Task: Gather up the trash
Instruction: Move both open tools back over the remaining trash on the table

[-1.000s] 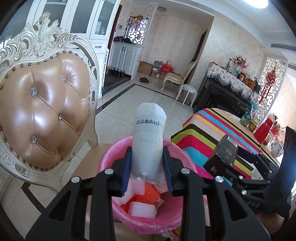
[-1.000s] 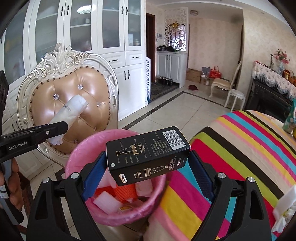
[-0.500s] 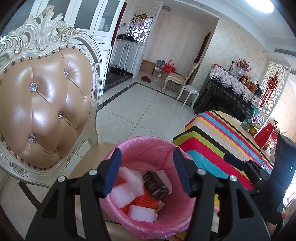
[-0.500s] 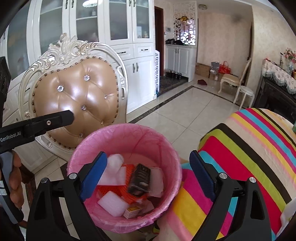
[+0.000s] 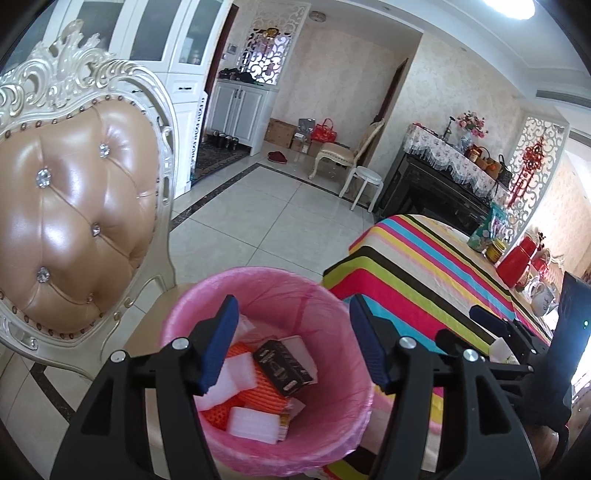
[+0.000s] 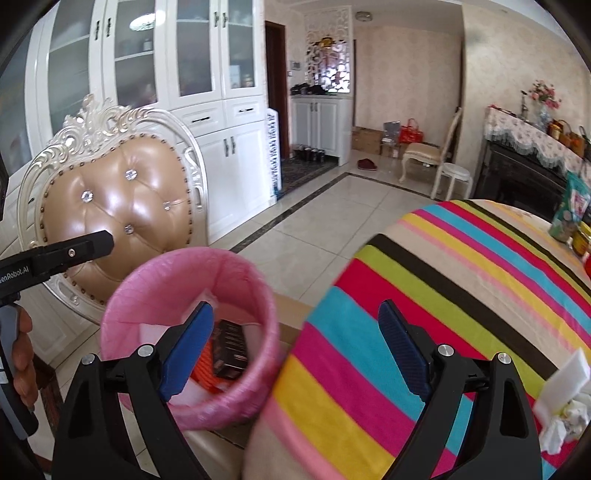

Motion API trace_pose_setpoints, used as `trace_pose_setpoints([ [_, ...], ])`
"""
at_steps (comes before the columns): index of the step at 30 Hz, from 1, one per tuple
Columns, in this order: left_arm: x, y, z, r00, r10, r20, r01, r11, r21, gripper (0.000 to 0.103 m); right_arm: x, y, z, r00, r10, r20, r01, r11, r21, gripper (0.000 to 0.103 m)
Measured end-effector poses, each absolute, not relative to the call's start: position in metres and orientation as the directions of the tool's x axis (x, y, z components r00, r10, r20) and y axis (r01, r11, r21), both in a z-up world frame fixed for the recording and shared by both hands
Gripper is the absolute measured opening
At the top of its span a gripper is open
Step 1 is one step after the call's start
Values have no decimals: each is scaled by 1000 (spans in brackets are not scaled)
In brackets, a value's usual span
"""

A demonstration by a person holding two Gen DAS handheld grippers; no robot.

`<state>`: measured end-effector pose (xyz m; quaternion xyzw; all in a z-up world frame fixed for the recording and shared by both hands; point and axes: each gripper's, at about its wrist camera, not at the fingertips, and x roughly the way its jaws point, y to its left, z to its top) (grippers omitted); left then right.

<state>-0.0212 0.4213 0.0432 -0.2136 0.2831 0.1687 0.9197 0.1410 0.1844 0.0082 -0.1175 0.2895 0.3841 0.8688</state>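
Over the pink bin (image 5: 258,295), left gripper (image 5: 291,343) and right gripper (image 6: 295,347) gape wide (both empty); black box (image 5: 282,365) inside.

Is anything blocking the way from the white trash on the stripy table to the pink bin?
Nothing visible: from the crumpled white trash, only bare striped tablecloth lies before the open-topped pink-lined bin.

A tufted tan chair (image 5: 74,206) with a carved cream frame stands before white glass-door cabinets (image 6: 177,74). Pale floor tiles (image 5: 258,206) with dark borders reach a striped tablecloth (image 6: 461,295); a ceiling light (image 5: 509,7) glows.
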Motion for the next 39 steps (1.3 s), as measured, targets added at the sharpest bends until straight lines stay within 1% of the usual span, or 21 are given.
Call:
trace_pose_setpoints([
  [10,12,367,44,801,121,-587,-350,889,-295,62,166,96,16,636,524,-566,-634,773,4,85],
  [16,36,326,44,804,71,-590,-291,912,-288,62,180,42,13,683,462,-566,-562,827,-4,85],
  [20,50,301,43,806,44,-591,-257,924,-283,65,190,6,9,709,416,-569,-513,858,-13,85],
  [31,91,229,41,801,-32,-598,-160,951,-265,65,222,-89,-7,750,309,-584,-378,926,5,85],
  [39,114,194,38,792,-60,-607,-118,961,-250,65,244,-141,-28,756,238,-609,-295,956,8,85],
])
